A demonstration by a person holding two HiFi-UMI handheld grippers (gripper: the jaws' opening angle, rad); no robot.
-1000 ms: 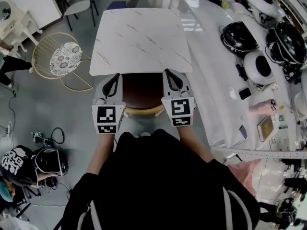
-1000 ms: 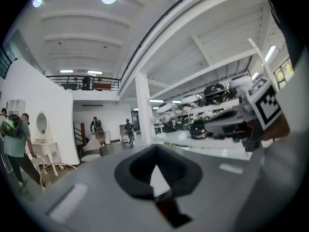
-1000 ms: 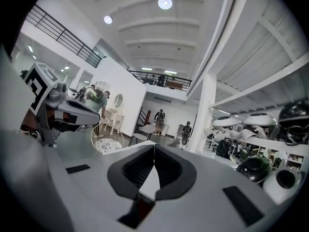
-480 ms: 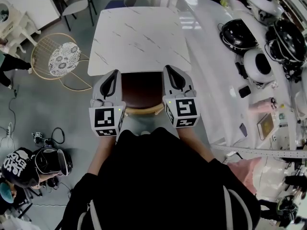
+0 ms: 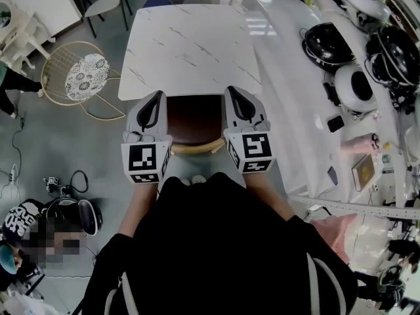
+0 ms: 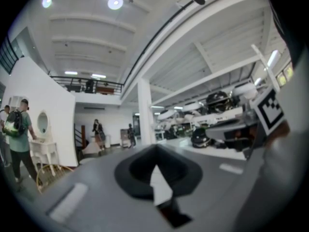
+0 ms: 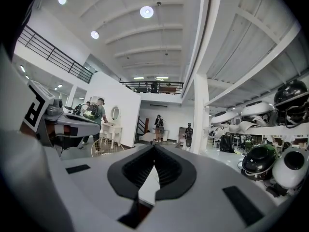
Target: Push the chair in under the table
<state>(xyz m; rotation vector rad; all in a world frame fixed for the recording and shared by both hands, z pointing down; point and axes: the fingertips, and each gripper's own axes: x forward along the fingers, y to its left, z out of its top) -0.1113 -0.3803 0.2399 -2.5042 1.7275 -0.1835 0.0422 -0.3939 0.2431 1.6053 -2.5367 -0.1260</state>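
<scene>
head view, looking steeply down. a white marbled tabletop [image 5: 190, 44] fills the upper middle. the chair [image 5: 193, 120] stands at its near edge: the dark brown seat runs partly beneath the tabletop, and the curved pale wooden back rail [image 5: 194, 149] lies nearest the person's black top [image 5: 216, 241]. the left gripper [image 5: 159, 98] and right gripper [image 5: 231, 94] are held level on either side of the seat, pointing toward the tabletop, with their tips at its near edge. whether either one touches the chair cannot be told.

left gripper view and right gripper view: in each, the jaws are closed, their dark pads meeting at the tip with nothing between them. beyond lies an open hall with people standing far off.

surroundings, head view. a wire chair with a patterned cushion [image 5: 84, 76] stands on the grey floor [image 5: 59, 143], left of the tabletop and well apart from it. a long white tabletop [image 5: 282, 58] runs along the right, carrying black and white domed shells [image 5: 326, 46] and smaller items too small to identify.
</scene>
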